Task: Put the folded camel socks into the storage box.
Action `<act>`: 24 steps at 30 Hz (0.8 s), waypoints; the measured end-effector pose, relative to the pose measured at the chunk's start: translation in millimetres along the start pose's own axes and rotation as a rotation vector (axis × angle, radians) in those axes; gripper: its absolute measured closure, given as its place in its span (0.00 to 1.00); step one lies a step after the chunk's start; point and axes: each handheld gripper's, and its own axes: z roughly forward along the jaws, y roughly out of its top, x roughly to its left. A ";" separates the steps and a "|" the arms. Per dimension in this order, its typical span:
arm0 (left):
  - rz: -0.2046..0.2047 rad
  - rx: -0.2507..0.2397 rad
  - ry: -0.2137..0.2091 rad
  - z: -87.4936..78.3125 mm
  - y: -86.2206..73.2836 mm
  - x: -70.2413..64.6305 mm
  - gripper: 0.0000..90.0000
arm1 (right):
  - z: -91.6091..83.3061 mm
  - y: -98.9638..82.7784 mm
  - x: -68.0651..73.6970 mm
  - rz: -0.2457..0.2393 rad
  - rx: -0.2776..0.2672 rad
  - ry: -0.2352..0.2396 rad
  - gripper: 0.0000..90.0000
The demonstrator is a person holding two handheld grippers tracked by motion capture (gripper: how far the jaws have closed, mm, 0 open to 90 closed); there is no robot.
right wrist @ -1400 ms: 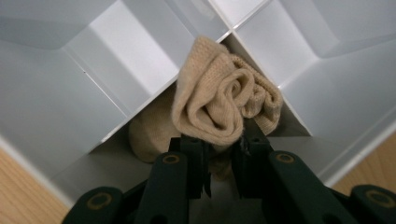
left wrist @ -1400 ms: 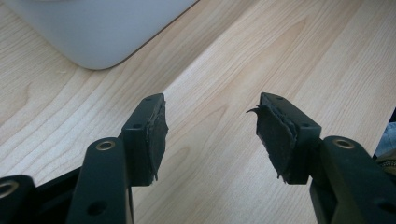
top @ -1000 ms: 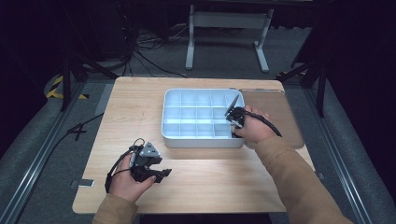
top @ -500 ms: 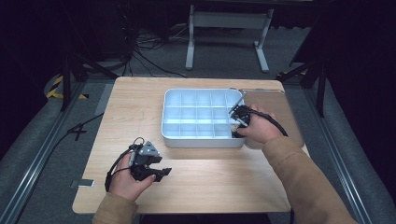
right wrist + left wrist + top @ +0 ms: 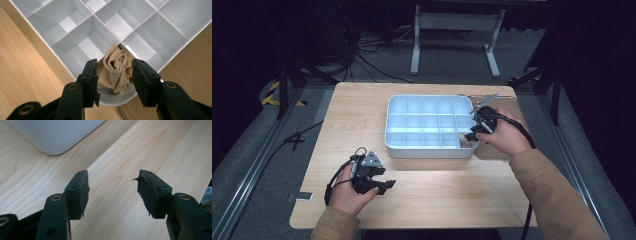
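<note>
A white tray (image 5: 427, 150) of several square compartments sits on the wooden table, right of centre. A rolled beige cloth (image 5: 116, 67) lies in the tray's near right corner compartment, and shows in the high view as the cloth (image 5: 466, 142). My right gripper (image 5: 115, 75) hangs over that corner, its jaws apart on either side of the cloth. In the high view the right gripper (image 5: 475, 131) sits at the tray's right edge. My left gripper (image 5: 383, 186) rests low over bare wood near the front left, open and holding nothing. The left gripper (image 5: 112, 187) points past a tray corner (image 5: 55, 135).
A darker brown mat (image 5: 510, 102) lies under the right hand beside the tray. The other tray compartments (image 5: 155, 40) look bare. Bare table (image 5: 437, 195) spreads between the two hands at the front. Cables trail from both grippers.
The right hand has shifted slightly to the right at the tray's corner. The left hand has drifted a little toward the table's front.
</note>
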 end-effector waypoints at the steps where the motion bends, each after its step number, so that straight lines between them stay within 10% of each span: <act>1: -0.004 -0.001 0.000 0.0 0.4 -0.2 0.48 | -4.8 -1.4 1.6 -0.008 -0.024 -0.002 0.61; 12: 0.008 0.001 -0.010 2.0 4.6 -1.8 0.48 | -28.1 -24.3 17.4 -0.114 -0.184 0.056 0.51; 24: 0.021 0.014 -0.022 0.4 8.9 -6.7 0.47 | -43.6 -50.8 41.0 -0.142 -0.238 0.055 0.45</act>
